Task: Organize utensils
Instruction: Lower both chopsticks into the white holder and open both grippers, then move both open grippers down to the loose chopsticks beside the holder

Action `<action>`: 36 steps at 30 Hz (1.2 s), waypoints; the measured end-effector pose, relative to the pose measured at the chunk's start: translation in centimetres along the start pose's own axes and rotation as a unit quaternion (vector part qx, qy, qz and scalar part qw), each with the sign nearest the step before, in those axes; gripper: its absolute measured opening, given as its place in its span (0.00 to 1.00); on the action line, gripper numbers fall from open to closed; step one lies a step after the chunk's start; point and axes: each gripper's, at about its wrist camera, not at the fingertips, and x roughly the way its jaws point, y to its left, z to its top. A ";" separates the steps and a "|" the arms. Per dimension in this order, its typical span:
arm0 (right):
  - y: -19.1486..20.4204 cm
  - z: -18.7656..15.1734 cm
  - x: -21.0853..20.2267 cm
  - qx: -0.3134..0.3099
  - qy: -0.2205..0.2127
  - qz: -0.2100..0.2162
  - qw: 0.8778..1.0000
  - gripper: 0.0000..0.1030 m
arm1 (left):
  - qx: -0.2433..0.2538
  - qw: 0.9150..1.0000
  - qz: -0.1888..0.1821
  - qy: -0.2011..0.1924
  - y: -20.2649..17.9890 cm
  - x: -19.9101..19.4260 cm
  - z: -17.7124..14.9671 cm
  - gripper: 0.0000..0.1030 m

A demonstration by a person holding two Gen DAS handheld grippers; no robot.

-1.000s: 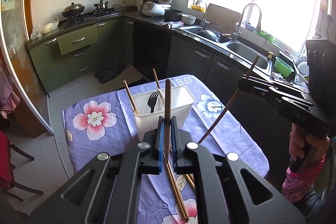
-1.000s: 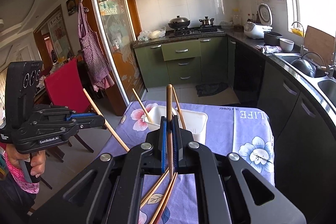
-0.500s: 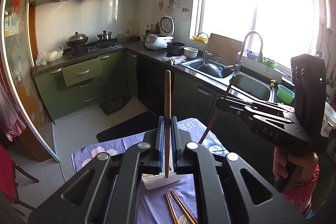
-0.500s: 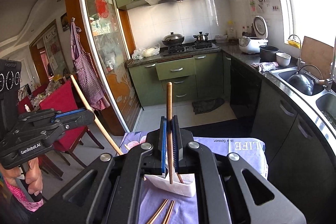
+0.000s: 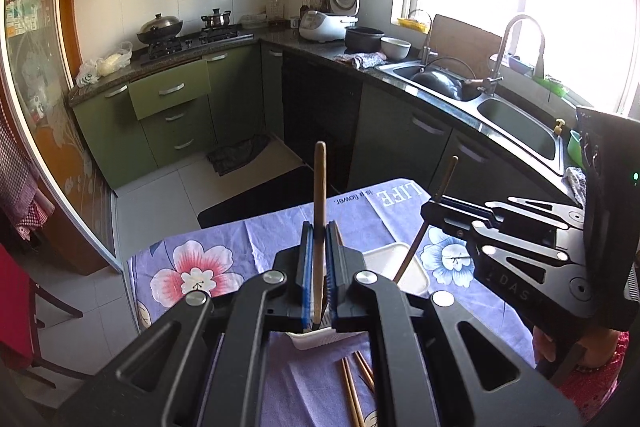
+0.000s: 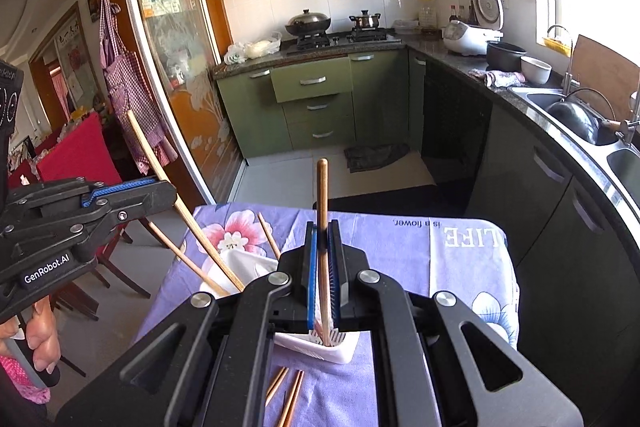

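On tablecloth (image 6: 452,247): "LIFE", "is a flower"; left hand-held gripper (image 6: 168,189): "GenRobot.AI".

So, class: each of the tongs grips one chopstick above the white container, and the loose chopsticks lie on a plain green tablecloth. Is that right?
Not quite. The tablecloth is purple with flowers, not plain green, as the right wrist view shows. The left tongs and right tongs each grip one chopstick above the white container, and loose chopsticks lie on the cloth.

Colours and patterns noted

Tablecloth (image 5: 280,235) lilac with pink-and-white flowers; utensil holder (image 6: 320,347) white; chopsticks (image 5: 320,211) brown; gripper pads (image 6: 313,275) blue; cabinets (image 6: 312,83) olive green.
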 end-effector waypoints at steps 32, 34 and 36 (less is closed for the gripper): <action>-4.9 -21.3 -6.8 0.096 0.040 0.014 0.994 0.38 | -0.049 0.971 -0.063 0.226 -1.6 9.5 -20.2 0.35; -5.5 -22.3 -6.6 0.111 0.044 0.019 0.993 0.38 | -0.048 0.970 -0.059 0.230 -1.9 10.2 -20.5 0.35; -6.0 -22.9 -6.6 0.125 0.044 0.023 0.991 0.38 | -0.045 0.970 -0.057 0.233 -2.2 10.6 -20.5 0.34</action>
